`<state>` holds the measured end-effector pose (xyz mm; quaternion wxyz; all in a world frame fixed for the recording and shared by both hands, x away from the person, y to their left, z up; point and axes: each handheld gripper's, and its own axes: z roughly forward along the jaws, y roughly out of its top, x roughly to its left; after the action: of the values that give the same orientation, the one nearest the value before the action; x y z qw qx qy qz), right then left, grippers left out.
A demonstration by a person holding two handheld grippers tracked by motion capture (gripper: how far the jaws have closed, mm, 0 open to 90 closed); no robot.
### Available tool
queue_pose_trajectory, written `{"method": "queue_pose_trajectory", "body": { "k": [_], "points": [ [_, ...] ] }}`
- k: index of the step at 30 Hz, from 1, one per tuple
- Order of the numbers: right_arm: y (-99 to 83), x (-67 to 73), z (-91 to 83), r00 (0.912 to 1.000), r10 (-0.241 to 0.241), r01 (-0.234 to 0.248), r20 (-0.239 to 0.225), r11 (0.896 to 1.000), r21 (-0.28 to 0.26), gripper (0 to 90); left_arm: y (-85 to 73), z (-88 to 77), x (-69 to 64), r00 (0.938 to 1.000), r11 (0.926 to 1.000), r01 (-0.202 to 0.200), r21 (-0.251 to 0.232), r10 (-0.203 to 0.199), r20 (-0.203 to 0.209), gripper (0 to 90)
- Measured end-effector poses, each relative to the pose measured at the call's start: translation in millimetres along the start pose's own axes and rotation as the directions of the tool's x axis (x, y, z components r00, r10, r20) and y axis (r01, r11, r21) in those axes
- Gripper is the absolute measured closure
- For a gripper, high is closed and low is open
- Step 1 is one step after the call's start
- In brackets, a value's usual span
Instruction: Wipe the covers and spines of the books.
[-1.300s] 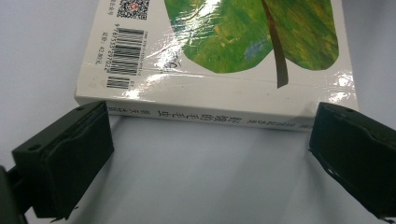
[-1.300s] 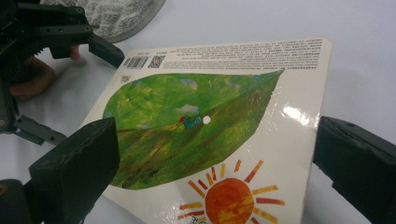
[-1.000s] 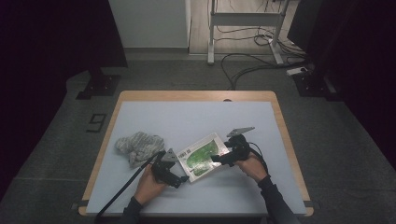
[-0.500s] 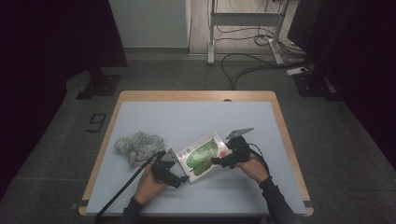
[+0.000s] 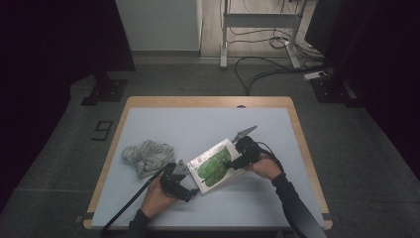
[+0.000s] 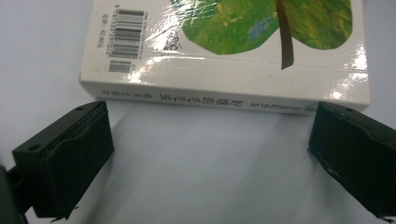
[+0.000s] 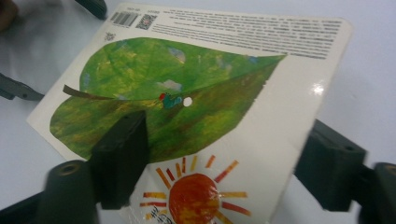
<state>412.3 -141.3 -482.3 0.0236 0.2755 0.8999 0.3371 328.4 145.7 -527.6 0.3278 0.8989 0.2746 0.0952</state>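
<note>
High view shows the book [image 5: 214, 164] lying near the tabletop's [image 5: 208, 124] front edge, the left gripper [image 5: 184, 179] spread wide at its spine, seemingly to brace it, while the right gripper's [image 5: 236, 163] jaws, just closing, straddle its lifted cover edge without yet pinching.

Black hand-held gripper [image 5: 184, 177], 2 blocky jaws, trailing black cable.

The right gripper [image 5: 236, 161] has been closing around the book's [image 5: 214, 164] edge, lifting it slightly
</note>
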Motion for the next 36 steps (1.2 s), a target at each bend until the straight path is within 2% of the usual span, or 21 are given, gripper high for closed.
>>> {"method": "queue_pose_trajectory", "body": {
  "k": [5,11,17,22,25,36],
  "points": [
    [-1.8,1.3,-7.7,0.9998,-0.017,0.017,0.007,1.0,0.005,34.4,1.1,-1.2,1.4,0.9994,0.9994,0.034,-0.002,-0.034,0.009,0.0],
    [-9.9,1.8,-9.7,0.9997,-0.022,0.021,0.009,1.0,0.011,38.3,1.8,-1.6,2.7,0.9995,0.9996,0.03,0.001,-0.03,0.013,0.2],
    [-19.3,2.8,-12.2,0.9996,-0.027,0.027,0.004,1.0,0.014,42.6,4.0,-3.1,5.1,0.9987,0.9989,0.044,-0.015,-0.044,0.028,1.7],
    [-25.3,5.5,-16.5,0.9987,-0.049,0.049,0.009,0.999,0.001,45.8,8.0,-7.0,9.2,0.9988,0.9992,0.041,-0.005,-0.04,0.027,3.6],
    [-28.7,7.8,-17.8,0.9983,-0.054,0.054,0.019,0.999,-0.001,46.8,10.7,-9.5,12.1,0.9981,0.9989,0.045,-0.01,-0.045,0.042,4.6],
    [-43.9,12.1,-23.8,0.999,-0.041,0.041,0.018,0.999,-0.025,51.2,20.9,-6.0,10.9,0.9969,0.9996,0.023,0.015,-0.024,0.075,5.5]
  ]
}}
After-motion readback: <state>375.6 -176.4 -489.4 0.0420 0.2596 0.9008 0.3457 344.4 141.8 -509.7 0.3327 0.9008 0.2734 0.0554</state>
